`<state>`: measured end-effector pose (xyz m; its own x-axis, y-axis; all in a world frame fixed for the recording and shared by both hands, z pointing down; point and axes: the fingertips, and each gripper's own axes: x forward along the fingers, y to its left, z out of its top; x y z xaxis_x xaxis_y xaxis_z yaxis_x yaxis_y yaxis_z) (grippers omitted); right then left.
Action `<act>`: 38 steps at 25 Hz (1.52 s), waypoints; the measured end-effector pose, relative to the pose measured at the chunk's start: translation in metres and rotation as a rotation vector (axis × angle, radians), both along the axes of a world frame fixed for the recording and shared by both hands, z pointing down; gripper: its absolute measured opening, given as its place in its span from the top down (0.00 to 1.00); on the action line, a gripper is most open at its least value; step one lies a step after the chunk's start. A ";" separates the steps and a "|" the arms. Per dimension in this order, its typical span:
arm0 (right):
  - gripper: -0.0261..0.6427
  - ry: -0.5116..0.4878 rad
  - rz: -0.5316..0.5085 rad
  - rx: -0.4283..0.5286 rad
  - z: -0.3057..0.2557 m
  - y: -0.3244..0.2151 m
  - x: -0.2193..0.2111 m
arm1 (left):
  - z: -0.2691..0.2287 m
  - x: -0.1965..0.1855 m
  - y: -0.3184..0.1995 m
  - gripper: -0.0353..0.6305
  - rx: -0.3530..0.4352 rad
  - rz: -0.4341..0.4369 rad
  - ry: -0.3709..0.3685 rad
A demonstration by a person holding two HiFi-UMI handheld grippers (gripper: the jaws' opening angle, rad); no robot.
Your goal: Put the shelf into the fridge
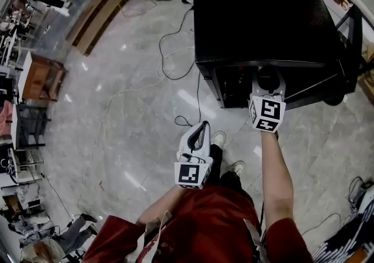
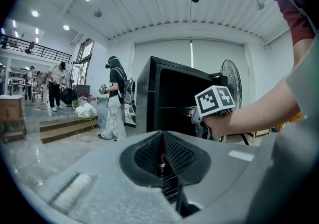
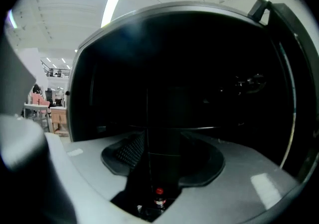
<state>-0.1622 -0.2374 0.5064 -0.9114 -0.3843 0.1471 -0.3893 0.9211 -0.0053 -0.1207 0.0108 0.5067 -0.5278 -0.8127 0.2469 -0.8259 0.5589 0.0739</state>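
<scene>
A pale, glossy stone floor (image 1: 134,110) runs through a big open workroom, with cables trailing over it. A black fridge (image 1: 257,16) stands on the floor straight ahead of the person, with its front open.

The right tool (image 1: 268,80) reaches into the mouth of the fridge. Its jaws stand as wide apart as they go, and only the dark of the cavity shows between them, so it grips nothing I can make out. A thin level line across that cavity is probably the front edge of the shelf (image 3: 234,128), already lying inside. The gloom hides whether it sits properly on its rails.

The left tool (image 1: 201,133) hangs back near the person's body, well clear of the fridge. Its jaws are together and it is empty.

This looks like the letting-go step at the end of the insertion. The next move would be to draw the right tool straight back without catching the shelf's edge. If the shelf sits crooked, it needs a nudge fully home.
</scene>
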 end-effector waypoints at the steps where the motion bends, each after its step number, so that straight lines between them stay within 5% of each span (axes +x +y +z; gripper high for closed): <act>1: 0.67 0.004 -0.001 -0.003 0.002 0.003 0.007 | -0.001 0.001 -0.001 0.94 0.001 0.005 -0.002; 9: 0.67 -0.003 0.010 -0.030 -0.003 0.036 0.083 | -0.007 0.017 -0.010 0.94 0.011 0.045 -0.013; 25: 0.67 -0.062 -0.017 0.066 -0.080 0.078 0.185 | -0.024 0.027 -0.028 0.94 0.047 0.085 -0.074; 32: 0.67 0.008 0.019 0.133 -0.102 0.074 0.221 | -0.066 0.026 -0.032 0.94 0.081 0.134 -0.185; 38: 0.67 -0.055 0.036 0.152 -0.138 0.073 0.225 | -0.107 0.035 -0.042 0.94 0.071 0.233 -0.311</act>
